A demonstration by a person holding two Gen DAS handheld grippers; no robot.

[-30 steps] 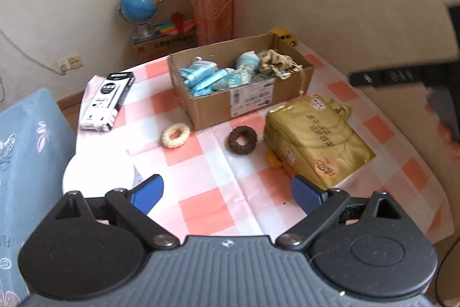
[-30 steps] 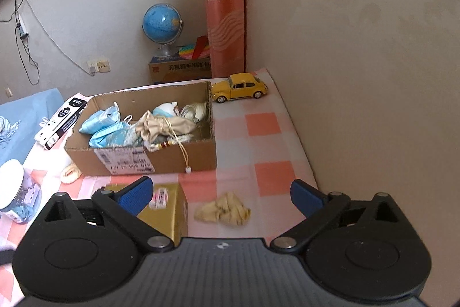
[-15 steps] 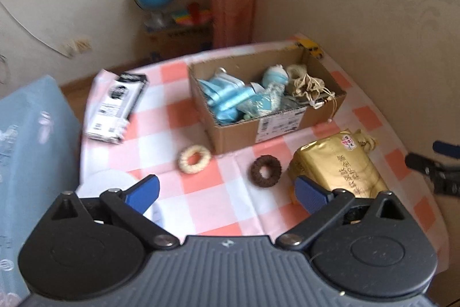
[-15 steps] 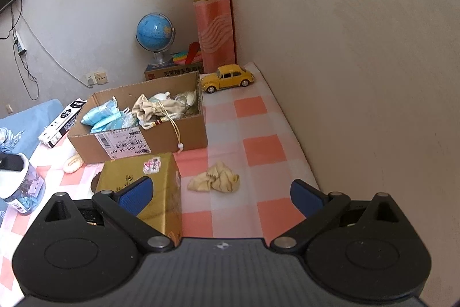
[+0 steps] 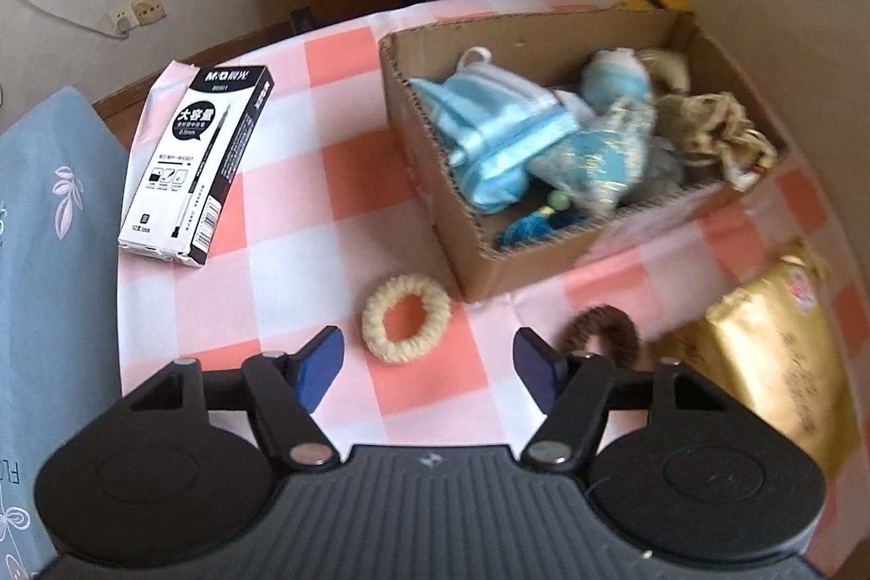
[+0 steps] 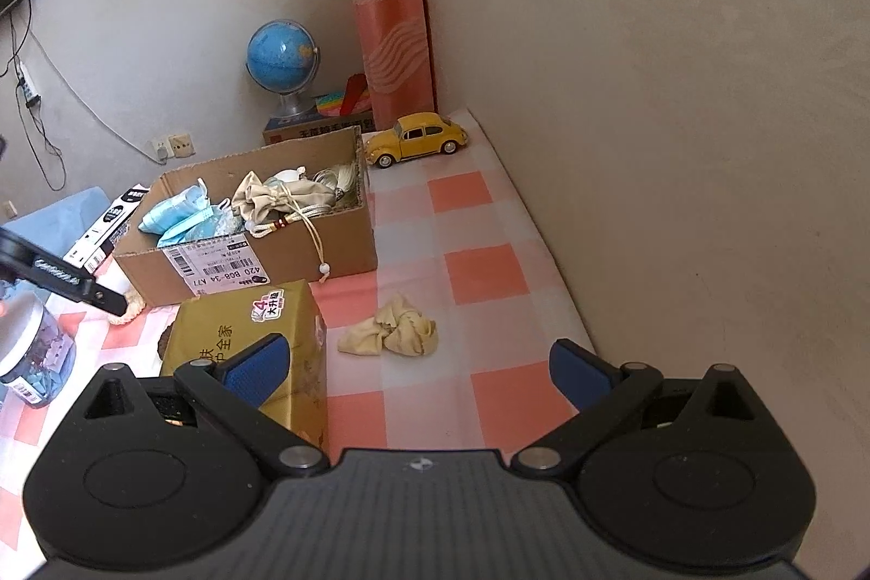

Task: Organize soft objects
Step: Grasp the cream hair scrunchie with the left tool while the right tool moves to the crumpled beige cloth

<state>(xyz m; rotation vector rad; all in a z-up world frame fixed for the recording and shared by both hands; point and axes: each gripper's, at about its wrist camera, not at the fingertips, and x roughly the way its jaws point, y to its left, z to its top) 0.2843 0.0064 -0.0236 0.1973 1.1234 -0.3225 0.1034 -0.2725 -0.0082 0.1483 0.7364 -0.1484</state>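
Your left gripper (image 5: 427, 362) points steeply down at the checked surface (image 5: 283, 199), its jaws closing with nothing pinched between the blue pads (image 5: 321, 362). The cream scrunchie (image 5: 406, 318) lies just ahead of them, flat on a pink square, untouched. A brown scrunchie (image 5: 601, 335) sits to its right, partly behind your right-hand finger, near the gold pack (image 5: 777, 351).

The box (image 5: 429, 145) stands beyond both scrunchies (open top, already holding blue masks (image 5: 489, 134), a pale blue plush (image 5: 614, 77) and a beige drawstring pouch (image 5: 707, 118)). A pen box (image 5: 198, 161) lies left of it, well apart.

Your right gripper (image 6: 418, 362) hovers with jaws wide apart and nothing in them. A crumpled yellow cloth (image 6: 389, 327) lies on the surface ahead of it, between the gold pack and the wall, near the box's front corner. A yellow toy car (image 6: 416, 139) is parked behind the box; a jar (image 6: 32, 357) stands at the far left. The tip of your left gripper shows at that edge too, over the cream scrunchie.
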